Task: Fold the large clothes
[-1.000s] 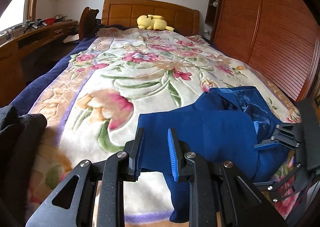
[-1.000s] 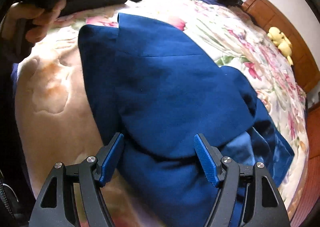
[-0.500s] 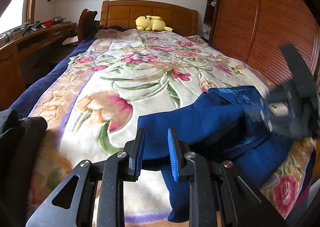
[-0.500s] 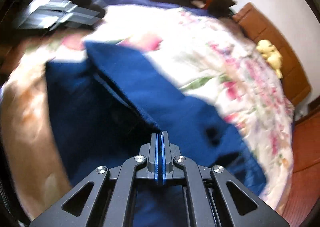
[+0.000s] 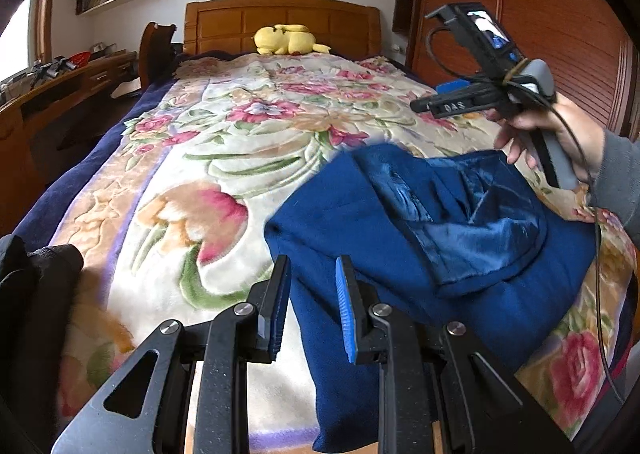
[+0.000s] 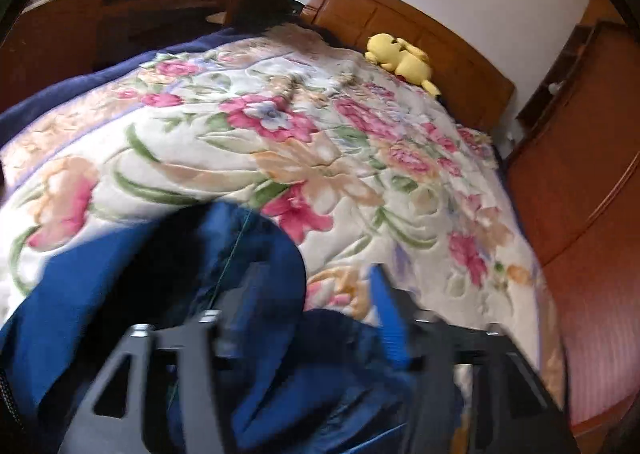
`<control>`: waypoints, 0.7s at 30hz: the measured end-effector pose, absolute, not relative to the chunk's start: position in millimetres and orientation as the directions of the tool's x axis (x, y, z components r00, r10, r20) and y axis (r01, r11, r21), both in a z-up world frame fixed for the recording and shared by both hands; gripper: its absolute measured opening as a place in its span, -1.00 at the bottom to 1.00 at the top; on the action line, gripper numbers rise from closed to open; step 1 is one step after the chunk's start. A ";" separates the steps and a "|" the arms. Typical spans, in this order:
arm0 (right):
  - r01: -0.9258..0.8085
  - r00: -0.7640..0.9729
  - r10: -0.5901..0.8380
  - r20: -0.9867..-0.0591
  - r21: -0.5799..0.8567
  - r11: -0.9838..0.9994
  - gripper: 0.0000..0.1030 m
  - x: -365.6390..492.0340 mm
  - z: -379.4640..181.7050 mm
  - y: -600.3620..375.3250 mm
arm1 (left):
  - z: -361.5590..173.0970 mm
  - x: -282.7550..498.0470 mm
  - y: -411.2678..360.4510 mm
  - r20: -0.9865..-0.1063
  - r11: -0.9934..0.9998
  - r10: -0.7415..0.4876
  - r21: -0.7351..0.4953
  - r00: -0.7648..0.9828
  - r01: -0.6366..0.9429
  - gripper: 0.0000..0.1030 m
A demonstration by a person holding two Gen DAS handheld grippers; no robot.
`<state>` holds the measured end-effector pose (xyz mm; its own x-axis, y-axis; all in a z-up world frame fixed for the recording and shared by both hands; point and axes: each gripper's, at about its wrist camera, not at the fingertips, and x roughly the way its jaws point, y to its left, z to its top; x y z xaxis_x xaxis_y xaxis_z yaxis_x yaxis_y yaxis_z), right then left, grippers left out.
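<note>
Left wrist view: we saw our left gripper (image 5: 310, 308) low at the near edge of the bed, its fingers parted by a narrow gap and pinching nothing, just above the near left edge of the blue coat (image 5: 420, 254). The coat lay bunched on the near right part of the floral blanket (image 5: 224, 141), shiny lining turned up. Our right gripper (image 6: 316, 328) hung above the coat's right side, fingers spread wide and blurred in its own view. A yellow plush toy (image 5: 286, 39) rested far off against the headboard (image 5: 280, 19).
</note>
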<state>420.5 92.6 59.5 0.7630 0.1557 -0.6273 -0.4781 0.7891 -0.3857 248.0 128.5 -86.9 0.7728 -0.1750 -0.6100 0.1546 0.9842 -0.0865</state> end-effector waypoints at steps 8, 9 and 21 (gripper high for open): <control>-0.754 0.532 0.355 -0.769 -0.239 0.611 0.29 329.5 19.5 68.6 | -90.2 249.7 116.6 -0.634 0.970 -0.233 -0.096 0.737 0.224 -0.54; -0.783 0.498 0.368 -0.785 -0.225 0.580 0.29 314.3 11.0 67.7 | -90.8 250.3 115.9 -0.638 0.970 -0.232 -0.094 0.734 0.224 -0.54; -0.841 0.329 0.507 -0.796 -0.003 0.540 0.29 297.9 -8.2 87.0 | -92.8 248.7 132.1 -0.647 0.979 -0.201 -0.100 0.735 0.180 -0.54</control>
